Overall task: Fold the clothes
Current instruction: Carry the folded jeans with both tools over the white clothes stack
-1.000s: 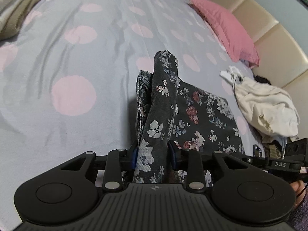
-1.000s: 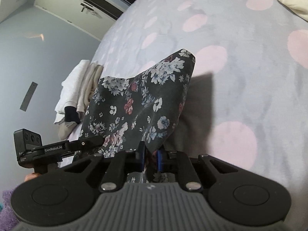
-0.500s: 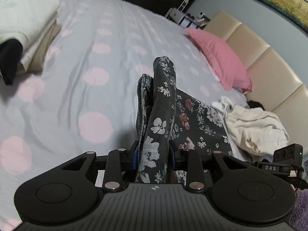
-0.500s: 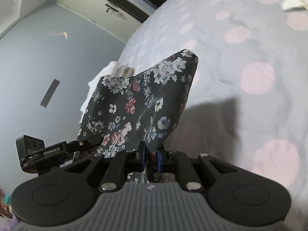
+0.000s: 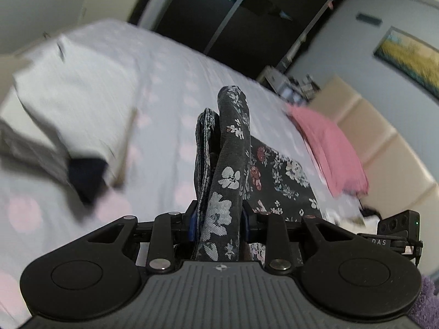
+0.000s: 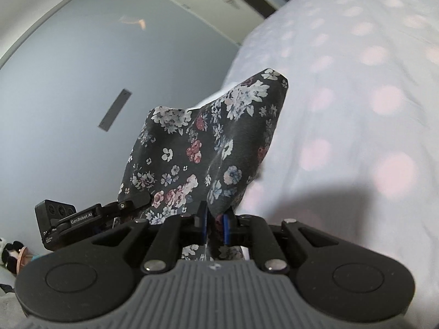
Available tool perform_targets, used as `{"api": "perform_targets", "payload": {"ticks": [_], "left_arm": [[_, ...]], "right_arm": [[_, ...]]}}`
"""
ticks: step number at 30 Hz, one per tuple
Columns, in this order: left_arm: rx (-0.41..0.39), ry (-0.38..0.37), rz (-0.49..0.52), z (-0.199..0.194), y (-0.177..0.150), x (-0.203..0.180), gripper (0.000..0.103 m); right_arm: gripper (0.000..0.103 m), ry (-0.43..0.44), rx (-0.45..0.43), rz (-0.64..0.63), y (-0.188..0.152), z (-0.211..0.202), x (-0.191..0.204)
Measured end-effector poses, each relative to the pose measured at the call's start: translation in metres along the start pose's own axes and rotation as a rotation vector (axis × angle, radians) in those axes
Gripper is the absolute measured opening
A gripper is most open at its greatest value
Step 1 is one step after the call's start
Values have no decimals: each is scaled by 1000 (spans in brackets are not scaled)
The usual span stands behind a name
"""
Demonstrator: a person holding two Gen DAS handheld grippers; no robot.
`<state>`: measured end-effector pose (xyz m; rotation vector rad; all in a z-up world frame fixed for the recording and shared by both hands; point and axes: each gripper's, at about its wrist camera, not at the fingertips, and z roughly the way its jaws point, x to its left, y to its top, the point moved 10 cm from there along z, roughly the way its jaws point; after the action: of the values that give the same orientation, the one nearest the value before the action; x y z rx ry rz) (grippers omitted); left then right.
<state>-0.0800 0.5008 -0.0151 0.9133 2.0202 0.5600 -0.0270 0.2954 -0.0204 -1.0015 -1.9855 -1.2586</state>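
A dark floral garment (image 5: 230, 164) hangs between both grippers above the bed. My left gripper (image 5: 219, 224) is shut on a thick bunched fold of it, which stands up past the blue pads. The rest of the cloth stretches to the right toward the other gripper's camera block (image 5: 400, 224). In the right wrist view the same floral garment (image 6: 208, 148) rises as a peaked sheet, and my right gripper (image 6: 215, 229) is shut on its lower corner. The left gripper's camera arm (image 6: 90, 216) shows at the left edge of the cloth.
A pile of folded white and dark clothes (image 5: 68, 115) sits on the left of the grey bed cover with pink dots (image 5: 170, 126). A pink pillow (image 5: 329, 148) lies by the beige headboard (image 5: 384, 142). A grey wall (image 6: 82, 82) stands beyond the bed edge.
Both grippers have risen with the floral garment, lifting it off the bed. The views now tilt up toward the walls, and the folded pile has come closer on the left.
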Motion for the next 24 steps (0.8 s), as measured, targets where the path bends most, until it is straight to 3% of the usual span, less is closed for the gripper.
{"api": "perform_targets", "payload": {"ticks": [7, 13, 19, 24], "left_arm": [[-97, 69, -50, -21, 94, 63, 27], [-121, 122, -57, -18, 154, 118, 27], [-144, 146, -97, 3, 187, 179, 27], [-169, 133, -162, 25, 190, 226, 27]], "right_arm": [[12, 40, 50, -97, 77, 95, 57], [12, 47, 86, -131, 130, 181, 72], [12, 51, 98, -153, 159, 252, 65], [12, 21, 107, -181, 174, 307, 48]]}}
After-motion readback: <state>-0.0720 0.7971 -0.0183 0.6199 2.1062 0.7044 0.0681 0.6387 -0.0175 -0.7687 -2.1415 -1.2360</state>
